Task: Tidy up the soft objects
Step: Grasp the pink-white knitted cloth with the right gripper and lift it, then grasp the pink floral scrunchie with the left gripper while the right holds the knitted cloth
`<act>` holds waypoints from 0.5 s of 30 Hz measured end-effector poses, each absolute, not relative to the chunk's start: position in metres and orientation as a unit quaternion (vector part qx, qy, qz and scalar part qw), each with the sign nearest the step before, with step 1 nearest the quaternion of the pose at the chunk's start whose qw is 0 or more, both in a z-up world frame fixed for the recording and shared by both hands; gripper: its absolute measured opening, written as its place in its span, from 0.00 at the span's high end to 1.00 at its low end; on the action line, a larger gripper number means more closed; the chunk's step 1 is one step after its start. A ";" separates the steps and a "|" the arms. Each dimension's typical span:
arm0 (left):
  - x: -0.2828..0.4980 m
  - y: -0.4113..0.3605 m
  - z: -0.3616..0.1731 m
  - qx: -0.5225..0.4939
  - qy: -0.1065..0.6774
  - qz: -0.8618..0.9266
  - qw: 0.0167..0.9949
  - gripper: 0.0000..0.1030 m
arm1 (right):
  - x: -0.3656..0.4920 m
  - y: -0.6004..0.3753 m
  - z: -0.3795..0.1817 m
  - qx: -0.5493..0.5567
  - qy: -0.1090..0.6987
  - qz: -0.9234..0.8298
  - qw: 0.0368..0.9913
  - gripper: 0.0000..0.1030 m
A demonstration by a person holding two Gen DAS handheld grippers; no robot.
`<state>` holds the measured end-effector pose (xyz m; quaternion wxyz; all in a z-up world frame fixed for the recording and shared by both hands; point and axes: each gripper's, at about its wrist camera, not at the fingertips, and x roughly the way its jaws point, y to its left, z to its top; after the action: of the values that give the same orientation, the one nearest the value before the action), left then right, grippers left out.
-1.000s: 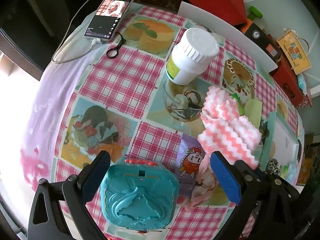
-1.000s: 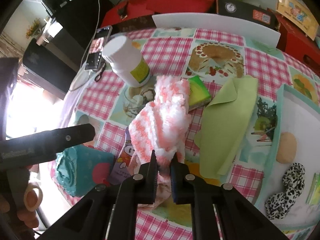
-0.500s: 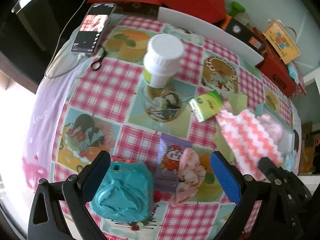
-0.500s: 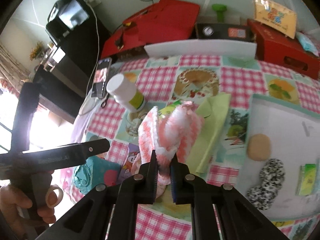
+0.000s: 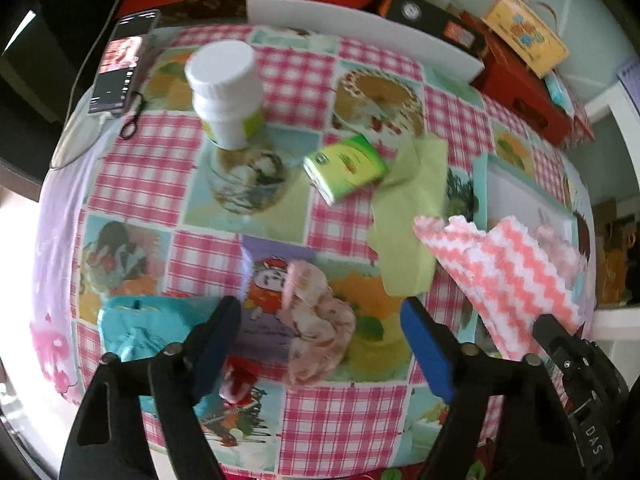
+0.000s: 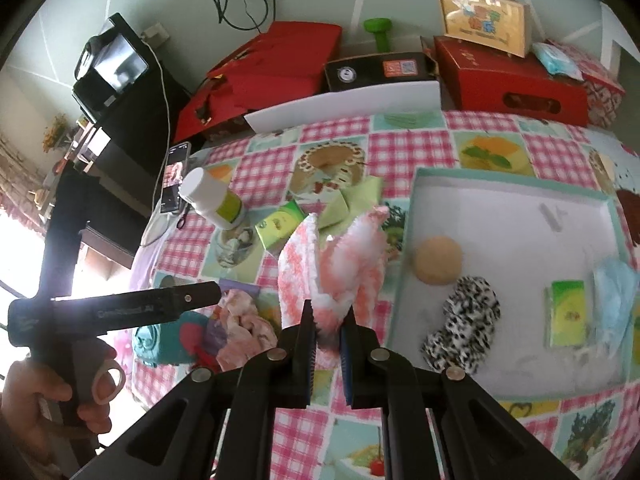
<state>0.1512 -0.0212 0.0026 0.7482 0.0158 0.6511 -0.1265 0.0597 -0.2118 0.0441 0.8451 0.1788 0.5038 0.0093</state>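
Pink zigzag cloth (image 6: 332, 276) hangs pinched in our right gripper (image 6: 329, 344), lifted off the table at the tray's (image 6: 516, 192) nine o'clock. Our left gripper (image 5: 320, 344) has just been narrowing, jaws still spread around the pink scrunchie (image 5: 320, 320), untouched. Farther, at twelve o'clock, a green packet (image 5: 346, 168).

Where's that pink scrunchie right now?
The pink scrunchie lies on the checked tablecloth near its front edge, below the open left gripper, with the teal toy to its left and the green cloth up to its right.
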 end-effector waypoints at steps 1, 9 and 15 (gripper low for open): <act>0.150 -0.025 0.000 0.023 0.654 -0.127 0.746 0.26 | 0.056 -0.214 0.043 0.179 0.505 0.008 0.844 0.89; 0.138 -0.041 -0.031 0.057 0.682 -0.122 0.719 0.28 | 0.043 -0.219 0.035 0.186 0.511 0.005 0.839 0.89; 0.133 -0.046 -0.049 0.067 0.693 -0.111 0.709 0.30 | 0.041 -0.218 0.032 0.188 0.515 0.008 0.837 0.89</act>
<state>0.1331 -0.0458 -0.0489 0.7087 0.0675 0.6935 -0.1112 0.0411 -0.2183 0.0319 0.8366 0.1878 0.5146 0.0082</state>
